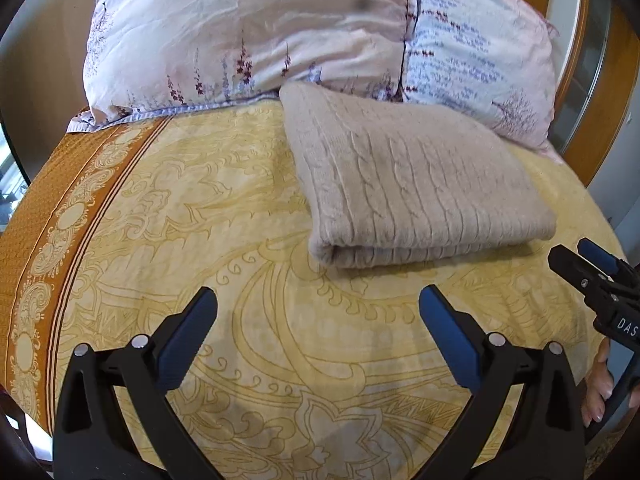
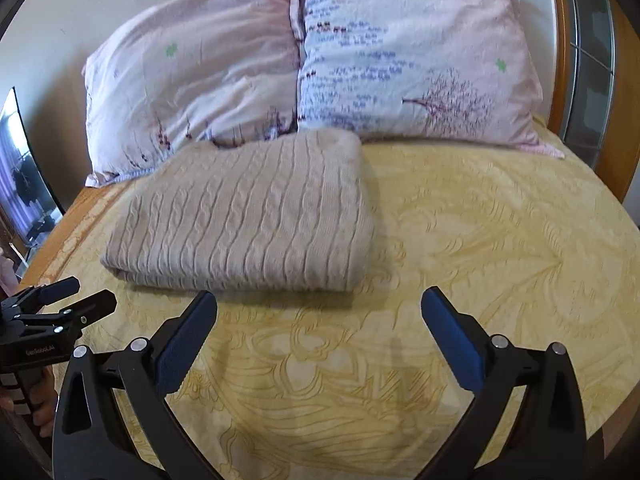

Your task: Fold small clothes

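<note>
A beige cable-knit sweater lies folded into a thick rectangle on the yellow patterned bedspread, its far edge against the pillows. It also shows in the right wrist view. My left gripper is open and empty, above the bedspread just short of the sweater's near fold. My right gripper is open and empty, close to the sweater's near edge. The right gripper shows at the left wrist view's right edge. The left gripper shows at the right wrist view's left edge.
Two pink floral pillows lean against the wall behind the sweater. A wooden headboard or frame runs along the right. The bedspread's orange border marks the bed's left edge. A dark screen stands at far left.
</note>
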{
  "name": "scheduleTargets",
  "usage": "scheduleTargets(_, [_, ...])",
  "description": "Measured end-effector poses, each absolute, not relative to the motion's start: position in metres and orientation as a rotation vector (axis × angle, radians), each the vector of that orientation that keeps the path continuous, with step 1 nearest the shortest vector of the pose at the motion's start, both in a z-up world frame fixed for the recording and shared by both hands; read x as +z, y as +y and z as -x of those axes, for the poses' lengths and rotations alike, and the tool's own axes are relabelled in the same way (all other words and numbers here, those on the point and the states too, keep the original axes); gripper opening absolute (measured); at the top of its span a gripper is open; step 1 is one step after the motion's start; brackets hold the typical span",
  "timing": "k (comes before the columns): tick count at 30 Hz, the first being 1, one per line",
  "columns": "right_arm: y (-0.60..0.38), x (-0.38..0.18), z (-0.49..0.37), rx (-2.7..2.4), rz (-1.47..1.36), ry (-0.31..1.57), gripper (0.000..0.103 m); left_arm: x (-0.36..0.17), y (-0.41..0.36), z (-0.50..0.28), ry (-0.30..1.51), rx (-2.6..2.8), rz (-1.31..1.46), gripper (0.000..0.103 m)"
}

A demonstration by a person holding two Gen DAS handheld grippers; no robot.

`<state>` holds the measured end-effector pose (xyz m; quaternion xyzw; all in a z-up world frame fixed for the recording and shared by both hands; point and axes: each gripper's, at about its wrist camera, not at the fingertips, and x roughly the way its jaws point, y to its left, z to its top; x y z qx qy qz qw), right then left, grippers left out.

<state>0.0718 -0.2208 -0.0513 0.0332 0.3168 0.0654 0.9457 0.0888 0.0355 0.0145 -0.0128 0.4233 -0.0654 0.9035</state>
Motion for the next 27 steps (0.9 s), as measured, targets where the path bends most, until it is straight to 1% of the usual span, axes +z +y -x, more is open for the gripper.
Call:
scheduleTargets(7, [-0.208,-0.068,-0.074,0.093,-0.015,0.709,0.102,0.001,0.027,-0.09,0.92,-0.106,-0.035,0.101])
scheduleTargets(16, [-0.207,-0.075,-0.08,0.068,0.003,0.753,0.102,-0.007,0.024,-0.092,0.97,-0.09,-0.065,0.101])
scheduleTargets(27, [-0.203,-0.08,-0.084,0.039,0.019,0.782,0.102,-0.009,0.022,-0.096,0.979,-0.096,-0.062,0.101])
